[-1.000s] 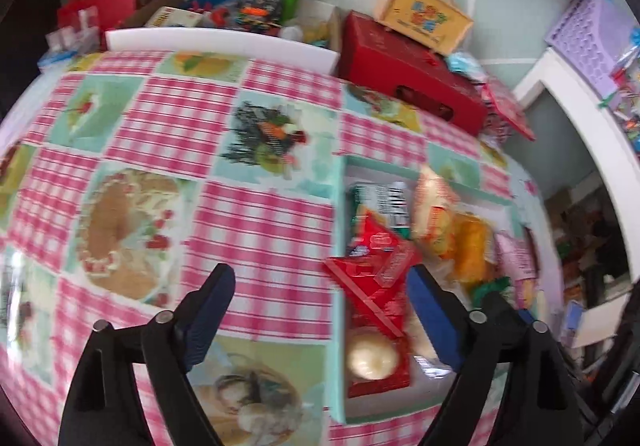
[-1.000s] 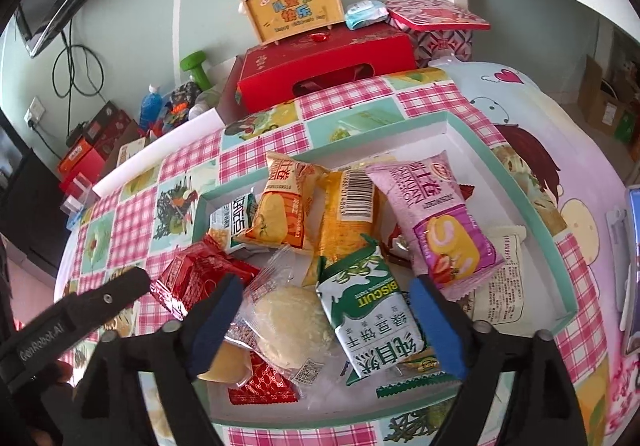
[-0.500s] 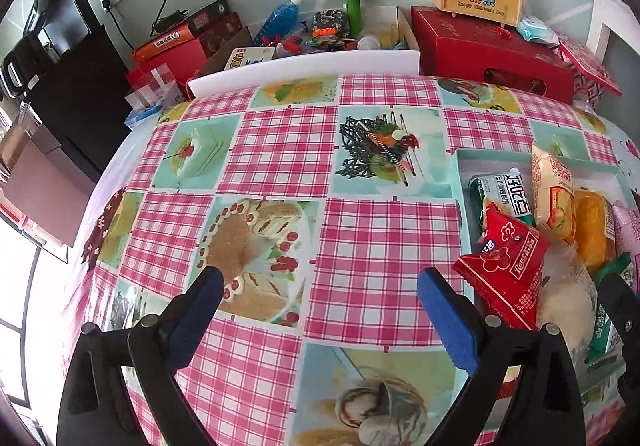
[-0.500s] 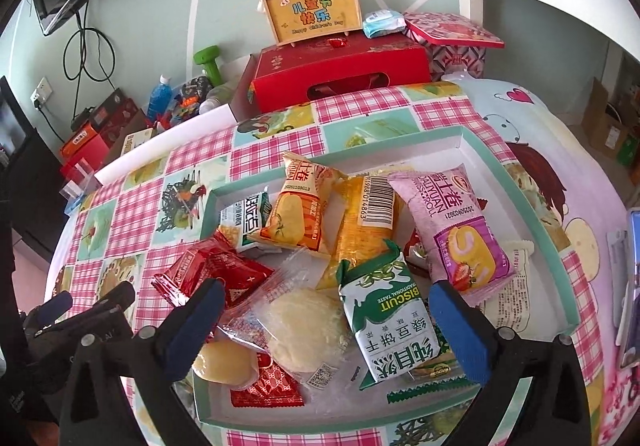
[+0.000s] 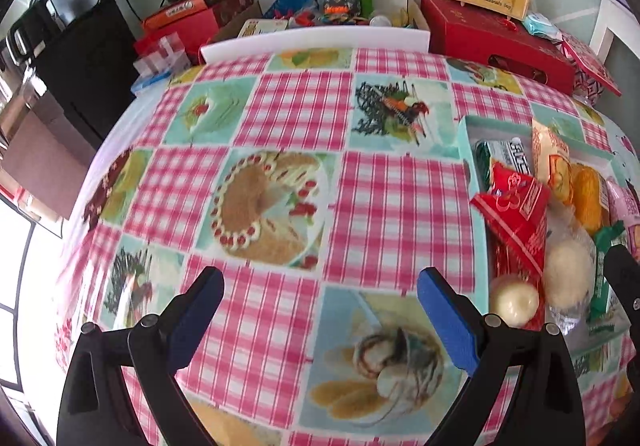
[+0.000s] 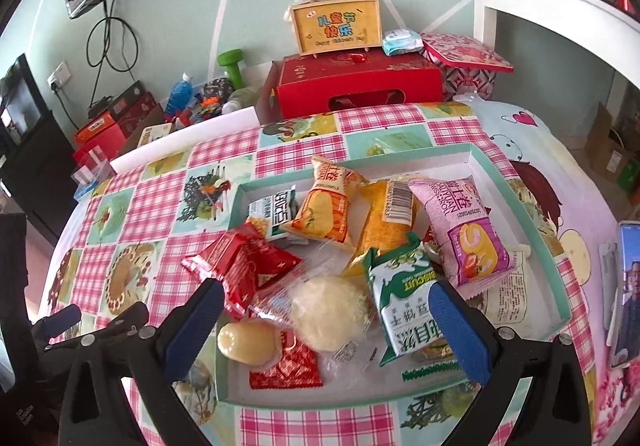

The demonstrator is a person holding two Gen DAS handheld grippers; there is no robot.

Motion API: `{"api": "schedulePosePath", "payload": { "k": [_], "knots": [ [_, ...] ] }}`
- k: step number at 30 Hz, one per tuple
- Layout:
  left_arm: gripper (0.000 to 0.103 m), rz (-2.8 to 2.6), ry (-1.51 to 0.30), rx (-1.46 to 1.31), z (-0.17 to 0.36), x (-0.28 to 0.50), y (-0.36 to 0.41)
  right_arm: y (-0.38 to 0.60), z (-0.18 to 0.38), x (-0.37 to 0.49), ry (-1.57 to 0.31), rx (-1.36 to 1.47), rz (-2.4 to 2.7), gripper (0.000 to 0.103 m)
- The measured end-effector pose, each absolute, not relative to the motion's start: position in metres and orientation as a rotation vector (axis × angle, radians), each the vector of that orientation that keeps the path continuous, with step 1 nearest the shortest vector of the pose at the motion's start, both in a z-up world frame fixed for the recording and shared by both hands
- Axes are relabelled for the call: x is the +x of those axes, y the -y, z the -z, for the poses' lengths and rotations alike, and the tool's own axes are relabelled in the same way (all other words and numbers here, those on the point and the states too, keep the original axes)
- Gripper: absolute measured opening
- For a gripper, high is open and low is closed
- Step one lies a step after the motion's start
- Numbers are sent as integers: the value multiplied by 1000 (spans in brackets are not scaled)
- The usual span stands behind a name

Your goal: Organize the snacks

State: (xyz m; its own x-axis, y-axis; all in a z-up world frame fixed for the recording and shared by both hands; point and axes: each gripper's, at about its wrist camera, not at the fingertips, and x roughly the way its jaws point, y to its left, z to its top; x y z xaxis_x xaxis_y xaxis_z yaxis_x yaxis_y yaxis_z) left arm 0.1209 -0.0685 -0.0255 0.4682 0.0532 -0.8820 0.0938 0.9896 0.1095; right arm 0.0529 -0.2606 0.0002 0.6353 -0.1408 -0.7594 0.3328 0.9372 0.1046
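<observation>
Snack tray (image 6: 516,186) heaped near the tabletop's right edge, both grippers empty

The left gripper (image 5: 320,310) hangs wide over bare checked tablecloth (image 5: 288,118); the right gripper (image 6: 324,322), jaws just spread wide, hovers over a pale bun (image 6: 330,312) and green biscuit packet (image 6: 404,298) without touching.

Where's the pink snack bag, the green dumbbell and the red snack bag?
pink snack bag (image 6: 466,236), right wrist view, middle of its front.
green dumbbell (image 6: 231,64), right wrist view, its handle.
red snack bag (image 6: 244,266), right wrist view, middle of the wrapper.
</observation>
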Motion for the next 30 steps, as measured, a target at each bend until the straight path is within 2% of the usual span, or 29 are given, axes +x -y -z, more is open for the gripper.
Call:
{"api": "schedulePosePath", "payload": {
  "k": [17, 30],
  "knots": [
    [97, 44, -1189, 106, 56, 72, 36, 221, 33, 8, -931, 174, 230, 103],
    [97, 45, -1224, 81, 64, 66, 24, 224, 53, -2, -1003, 214, 246, 103]
  ]
}}
